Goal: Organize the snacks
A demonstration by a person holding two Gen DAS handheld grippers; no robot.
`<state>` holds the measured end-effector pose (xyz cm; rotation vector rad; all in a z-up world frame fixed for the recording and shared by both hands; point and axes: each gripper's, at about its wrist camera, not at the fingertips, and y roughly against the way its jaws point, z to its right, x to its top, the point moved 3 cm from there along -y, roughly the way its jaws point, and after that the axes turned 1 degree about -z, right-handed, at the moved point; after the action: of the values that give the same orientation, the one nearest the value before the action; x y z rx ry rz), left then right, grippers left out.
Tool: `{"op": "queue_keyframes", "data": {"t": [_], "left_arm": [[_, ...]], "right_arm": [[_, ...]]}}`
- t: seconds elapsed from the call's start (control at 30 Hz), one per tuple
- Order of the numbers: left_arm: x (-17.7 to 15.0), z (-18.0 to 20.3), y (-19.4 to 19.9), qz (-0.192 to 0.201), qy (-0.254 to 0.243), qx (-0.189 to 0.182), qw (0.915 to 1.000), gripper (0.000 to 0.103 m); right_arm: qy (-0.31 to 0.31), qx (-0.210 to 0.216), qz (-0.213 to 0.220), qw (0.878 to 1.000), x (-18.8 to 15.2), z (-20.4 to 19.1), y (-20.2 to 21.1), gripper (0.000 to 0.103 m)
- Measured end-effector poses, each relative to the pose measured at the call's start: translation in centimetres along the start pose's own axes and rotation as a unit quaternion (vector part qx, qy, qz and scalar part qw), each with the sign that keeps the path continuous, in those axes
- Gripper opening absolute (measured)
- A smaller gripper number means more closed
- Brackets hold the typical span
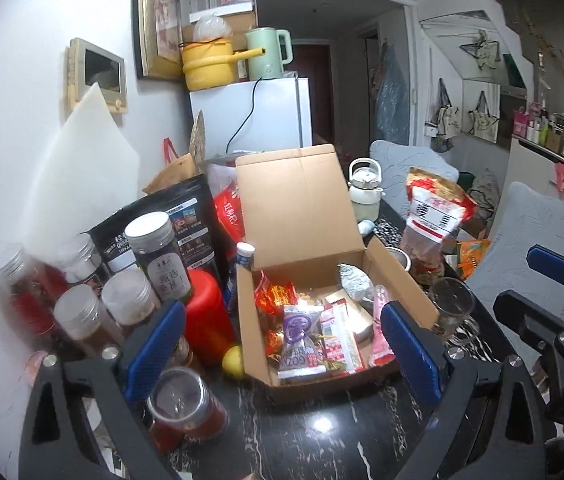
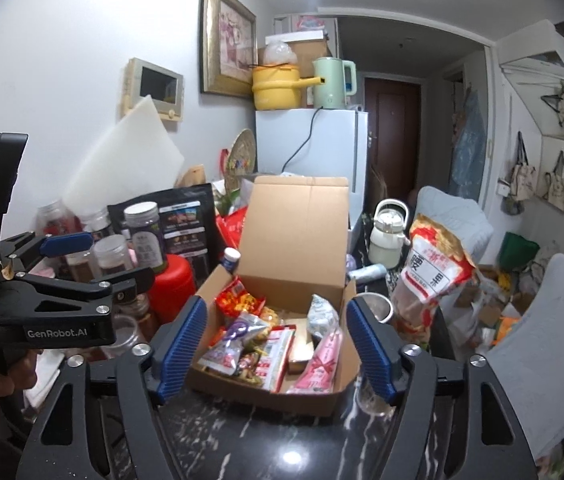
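Both grippers up and tilted down a bit, left gripper and right gripper gaping, nothing between the pads.

Colours and patterns on the snack table

The cardboard box is plain tan; inside are seen a purple-and-silver packet, a red-and-yellow packet and a pink packet. The table is black with white veining. Ribbed blue pads are carried on black gripper frames. A red jar and a yellow pot are seen behind.
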<state>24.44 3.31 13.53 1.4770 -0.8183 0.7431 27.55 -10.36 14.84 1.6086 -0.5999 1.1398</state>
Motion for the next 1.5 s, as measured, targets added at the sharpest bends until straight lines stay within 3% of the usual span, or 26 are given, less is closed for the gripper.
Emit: {"op": "queue_keyframes", "data": {"t": [0.23, 0.7, 0.9, 1.5], "left_arm": [[-2.0, 0.9, 2.7, 0.011, 0.002, -0.025, 0.9996, 0.1], [-7.6, 2.7, 3.6, -0.027, -0.008, -0.052, 0.9983, 0.1], [-9.0, 2.7, 3.4, -0.038, -0.006, -0.045, 0.9982, 0.1], [-10.8, 2.4, 2.4, -0.065, 0.0, -0.059, 0.9962, 0.1]], "right_arm": [[-0.013, -0.021, 0.003, 1.0, -1.9, -0.6, 3.3, 0.078], [-0.053, -0.043, -0.04, 0.997, -7.8, -1.0, 5.0, 0.078], [-0.065, -0.046, -0.057, 0.995, -9.8, -1.1, 5.0, 0.078], [-0.069, -0.042, -0.071, 0.994, -11.2, -2.1, 4.6, 0.078]]}}
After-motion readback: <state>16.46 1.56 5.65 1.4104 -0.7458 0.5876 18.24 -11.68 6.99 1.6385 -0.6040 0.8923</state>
